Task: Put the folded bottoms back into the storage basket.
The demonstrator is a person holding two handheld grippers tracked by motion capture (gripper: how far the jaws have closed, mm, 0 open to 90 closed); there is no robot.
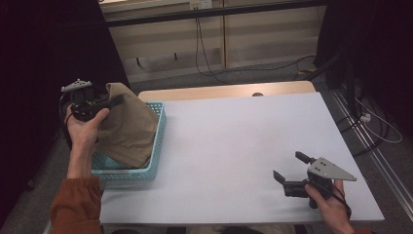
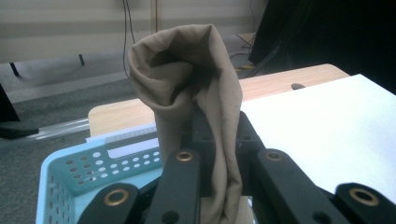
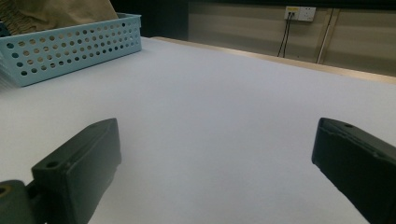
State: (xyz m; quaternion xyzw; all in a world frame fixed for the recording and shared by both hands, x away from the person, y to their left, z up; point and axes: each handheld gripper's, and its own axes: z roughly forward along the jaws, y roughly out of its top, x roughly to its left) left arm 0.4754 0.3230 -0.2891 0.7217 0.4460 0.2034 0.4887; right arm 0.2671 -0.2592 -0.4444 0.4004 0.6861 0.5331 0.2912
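Observation:
A tan cloth [image 1: 127,127] hangs from my left gripper [image 1: 115,102], which is shut on its upper edge above the light blue basket [image 1: 159,130] at the table's left side. The cloth's lower part rests inside the basket. In the left gripper view the cloth [image 2: 196,88] is bunched between the black jaws and rises above them, with the basket's [image 2: 70,177] perforated wall below. My right gripper [image 1: 288,166] stands open near the front right of the table, held just above the white surface, nothing between its jaws. Its view shows the basket [image 3: 70,46] far off with the cloth [image 3: 60,11] in it.
A white sheet covers the table [image 1: 234,146], and a wooden edge [image 1: 229,91] shows at the far side. Cables [image 1: 204,53] trail over the floor beyond. A dark curtain [image 1: 44,53] stands left of the basket.

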